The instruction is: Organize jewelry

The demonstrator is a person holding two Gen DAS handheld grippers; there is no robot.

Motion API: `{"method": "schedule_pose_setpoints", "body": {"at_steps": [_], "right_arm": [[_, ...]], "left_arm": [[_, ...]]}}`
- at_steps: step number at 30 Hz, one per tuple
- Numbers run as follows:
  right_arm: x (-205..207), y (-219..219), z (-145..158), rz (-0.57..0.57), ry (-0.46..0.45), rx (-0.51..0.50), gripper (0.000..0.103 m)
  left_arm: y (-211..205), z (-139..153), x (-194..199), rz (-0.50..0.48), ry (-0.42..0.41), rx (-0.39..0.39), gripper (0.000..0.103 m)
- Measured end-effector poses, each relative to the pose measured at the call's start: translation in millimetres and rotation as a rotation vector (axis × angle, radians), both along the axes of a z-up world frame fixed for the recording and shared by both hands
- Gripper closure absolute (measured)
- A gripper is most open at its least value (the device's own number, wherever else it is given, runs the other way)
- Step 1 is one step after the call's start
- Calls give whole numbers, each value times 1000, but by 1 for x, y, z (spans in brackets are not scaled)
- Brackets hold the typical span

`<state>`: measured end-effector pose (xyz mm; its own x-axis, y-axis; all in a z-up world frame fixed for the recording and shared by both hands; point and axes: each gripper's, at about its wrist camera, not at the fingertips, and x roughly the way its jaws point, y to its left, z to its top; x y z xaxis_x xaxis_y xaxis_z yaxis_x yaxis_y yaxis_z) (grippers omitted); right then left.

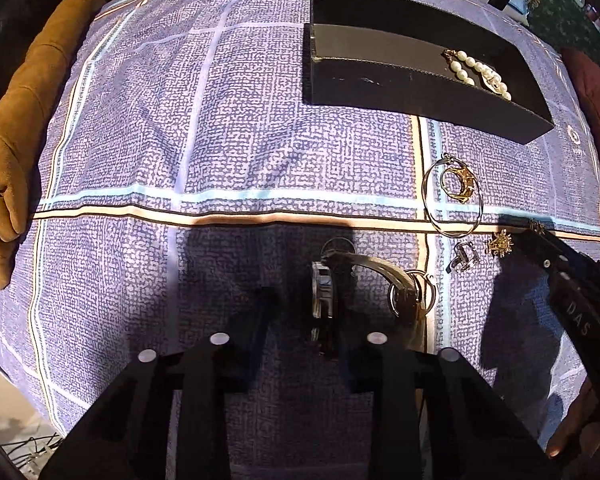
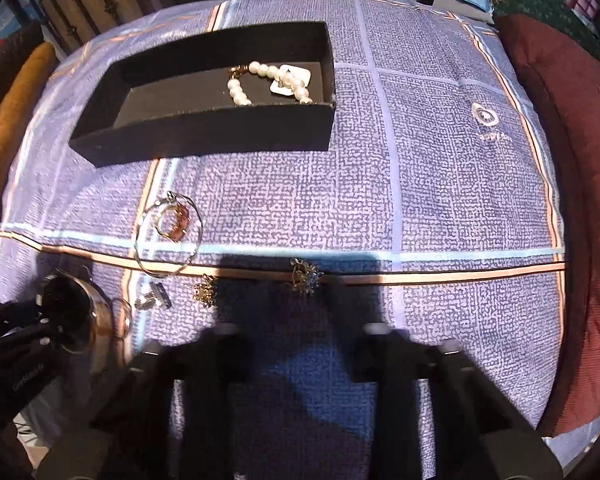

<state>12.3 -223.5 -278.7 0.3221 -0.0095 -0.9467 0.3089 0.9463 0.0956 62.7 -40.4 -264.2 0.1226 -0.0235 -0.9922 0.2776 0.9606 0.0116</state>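
left gripper point(image 1: 308, 300) points straight down and straddles the steel cuff point(image 1: 324, 292) on the blue checked cover point(image 2: 440, 208). tips are in shadow, so i cannot tell if the pads clamp it. right gripper point(image 2: 306, 284) looks pinched on 1 gold earring point(image 2: 306, 276), at the cover's striped seam. black box point(image 2: 204, 136) sits well beyond and holds only the pearl bracelet point(image 2: 260, 80). still loose: thin bangle point(image 2: 138, 240) around a gold ring point(image 2: 174, 220), silver ring point(image 2: 152, 298), 2nd earring point(image 2: 205, 290). advice: confirm both pinches before lifting. lift straight up, since the soft cover may bunch or snag. carry low and release over bare box floor, clear of the pearls.
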Motion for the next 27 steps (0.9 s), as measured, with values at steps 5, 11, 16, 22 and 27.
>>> {"method": "schedule_pose_setpoints", "body": {"at_steps": [5, 11, 16, 22, 27], "right_arm": [[-8, -8, 30, -8, -67, 48, 93], [-12, -5, 70, 16, -129, 48, 93], [-9, -4, 94, 10, -181, 58, 93], [14, -4, 114, 15, -237, 59, 93], [47, -3, 109, 42, -239, 32, 93]], "left_arm": [[21, 13, 8, 54, 30, -84, 92], [18, 45, 18, 36, -4, -109, 92], [0, 79, 31, 14, -63, -142, 92], [-35, 106, 53, -13, -156, -168, 92], [-62, 107, 86, -55, -207, -161, 92]]}}
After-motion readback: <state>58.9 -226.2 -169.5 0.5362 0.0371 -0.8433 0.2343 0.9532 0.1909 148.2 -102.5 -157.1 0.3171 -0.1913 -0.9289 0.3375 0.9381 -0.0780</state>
